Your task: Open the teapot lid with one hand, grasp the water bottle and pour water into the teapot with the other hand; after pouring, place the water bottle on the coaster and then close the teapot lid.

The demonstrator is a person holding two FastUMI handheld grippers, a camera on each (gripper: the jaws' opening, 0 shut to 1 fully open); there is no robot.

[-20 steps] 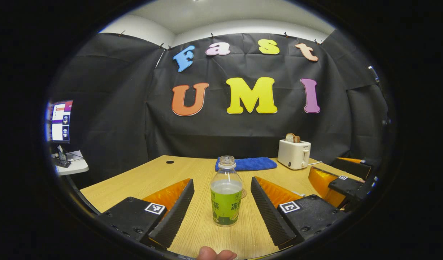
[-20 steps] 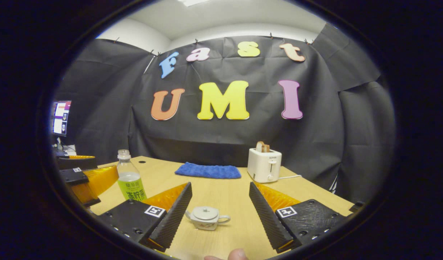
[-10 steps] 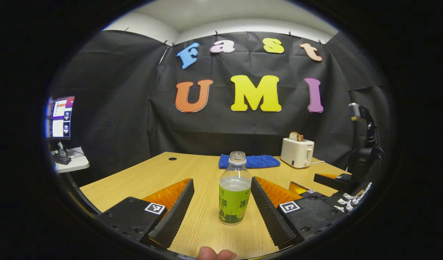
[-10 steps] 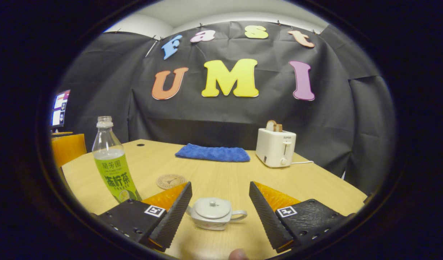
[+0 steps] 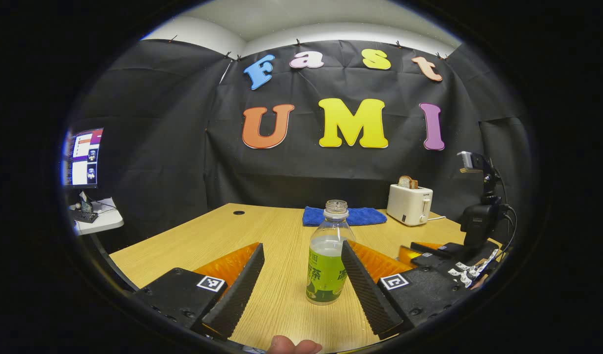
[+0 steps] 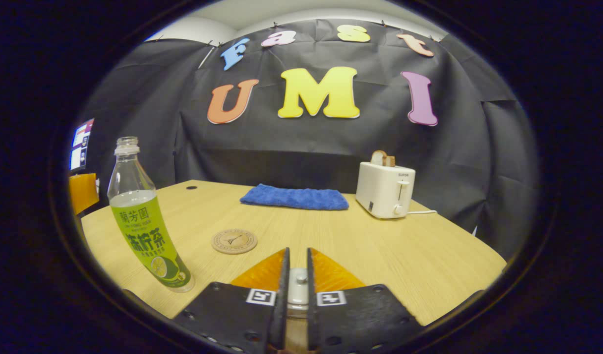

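**Grippers close in on teapot, bottle**

Wooden table (image 6: 380,246) in black-walled booth: blue cloth (image 6: 294,196) and toaster (image 6: 385,189) at far edge. Right gripper (image 6: 296,295) is nearly closed, fingers w/ teapot lid (image 6: 298,285) between them; contact can't be confirmed. Left gripper (image 5: 301,282) is wide open, water bottle (image 5: 327,260) upright between fingers, just beside the right one. Coaster (image 6: 234,241) lies mid-table, right of bottle.

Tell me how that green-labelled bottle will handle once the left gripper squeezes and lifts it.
The water bottle is tall and narrow, so a sideways nudge could tip it. It has no cap and is roughly half full: it may slosh or spill if tilted early. Its thin clear wall probably flexes under the left gripper's fingers, so a moderate squeeze on the label seems safest.
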